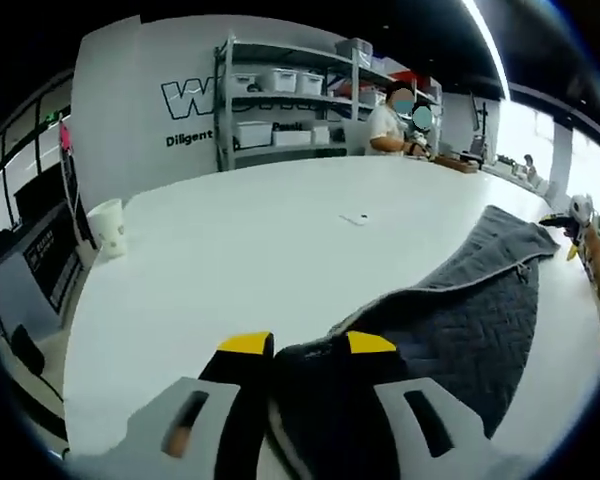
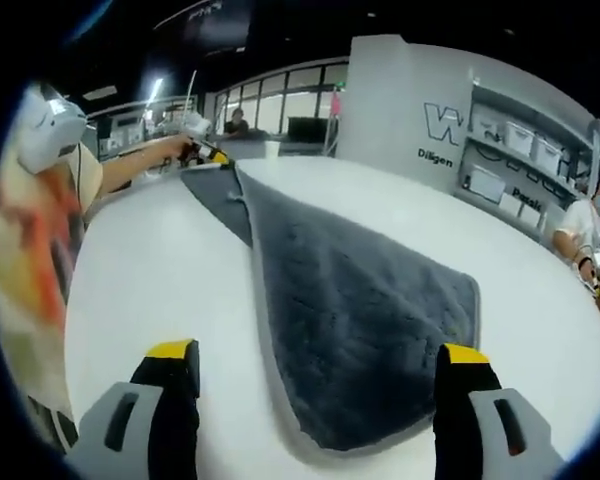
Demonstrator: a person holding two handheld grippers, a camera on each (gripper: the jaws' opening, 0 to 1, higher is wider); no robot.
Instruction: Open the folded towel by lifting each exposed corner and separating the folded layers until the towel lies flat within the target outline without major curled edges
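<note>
Left gripper view: a corner of the grey towel (image 1: 450, 320) is seen pinched between the jaws of the left gripper (image 1: 308, 345), which are closed on the cloth, and from there the towel runs ahead and to the right across the white table (image 1: 240, 240). In the right gripper view the right gripper (image 2: 318, 355) is held wide open, nothing between its jaws, with the near towel corner (image 2: 360, 430) lying flat between and just ahead of the tips; the cloth stretches away ahead and to the left toward the other gripper (image 2: 208, 152), seen far off at the towel's far end. For the step to go well, the held corner is best kept taut and drawn away from the right gripper, while the free corner is taken low at its edge so that a single layer is lifted. Ahead and to the left of the left gripper, a paper cup (image 1: 108, 228) stands near the table edge; its contents cannot be told. Storage bins (image 1: 278, 82) are set on a shelf rack (image 1: 225, 100) far ahead, contents hidden.
</note>
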